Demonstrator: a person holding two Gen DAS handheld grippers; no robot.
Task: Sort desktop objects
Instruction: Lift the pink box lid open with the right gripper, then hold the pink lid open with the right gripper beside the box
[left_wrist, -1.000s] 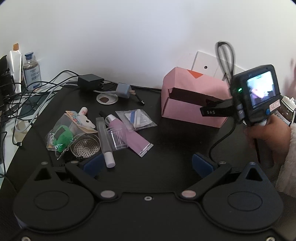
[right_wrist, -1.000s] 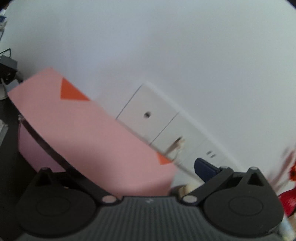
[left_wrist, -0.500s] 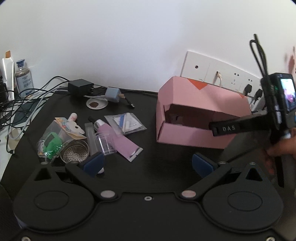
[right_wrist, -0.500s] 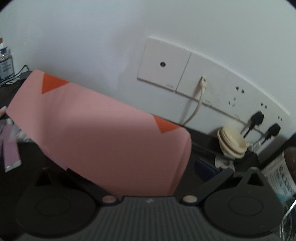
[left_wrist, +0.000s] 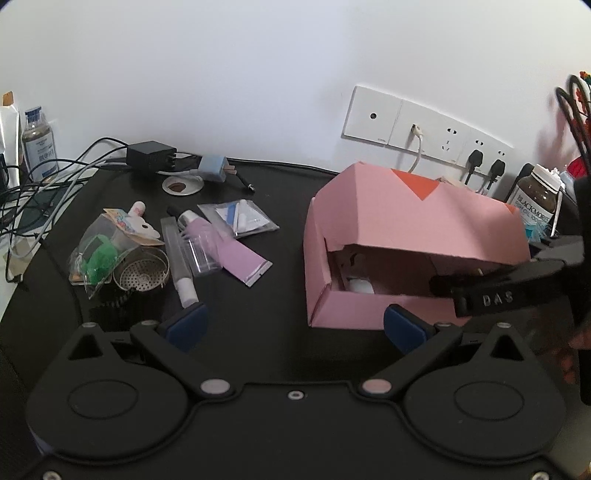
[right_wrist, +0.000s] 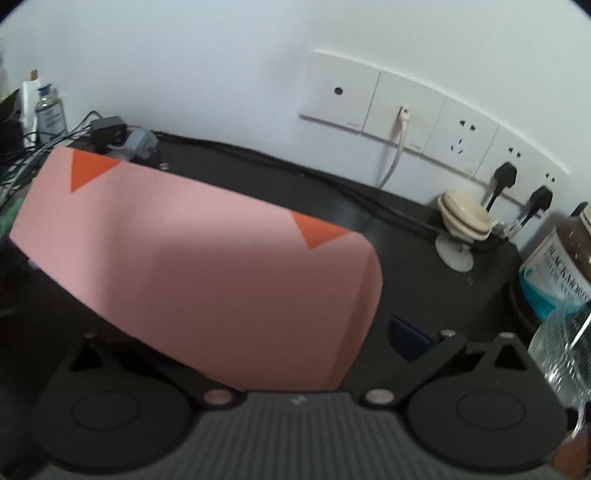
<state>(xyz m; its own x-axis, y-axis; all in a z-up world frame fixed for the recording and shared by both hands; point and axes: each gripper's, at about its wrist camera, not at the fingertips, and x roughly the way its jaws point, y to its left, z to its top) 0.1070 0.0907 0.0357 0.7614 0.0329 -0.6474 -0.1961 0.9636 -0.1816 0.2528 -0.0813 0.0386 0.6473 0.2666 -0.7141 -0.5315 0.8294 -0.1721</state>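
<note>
My left gripper (left_wrist: 293, 325) is spread, empty — the clutter pile with the purple tube (left_wrist: 229, 254) lies ahead-left, long axis slanting away. The pink box (left_wrist: 406, 236) is ahead-right; my right gripper (right_wrist: 295, 332) props its lid — spread looks wide, left finger hidden.

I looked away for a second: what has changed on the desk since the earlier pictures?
The right tongs have swung down to the pink box, a finger under its lid, propping it open; a white item shows inside. Both cameras shifted, so more of the wall sockets shows. The left tongs stay open and empty; the clutter pile lies untouched.
</note>
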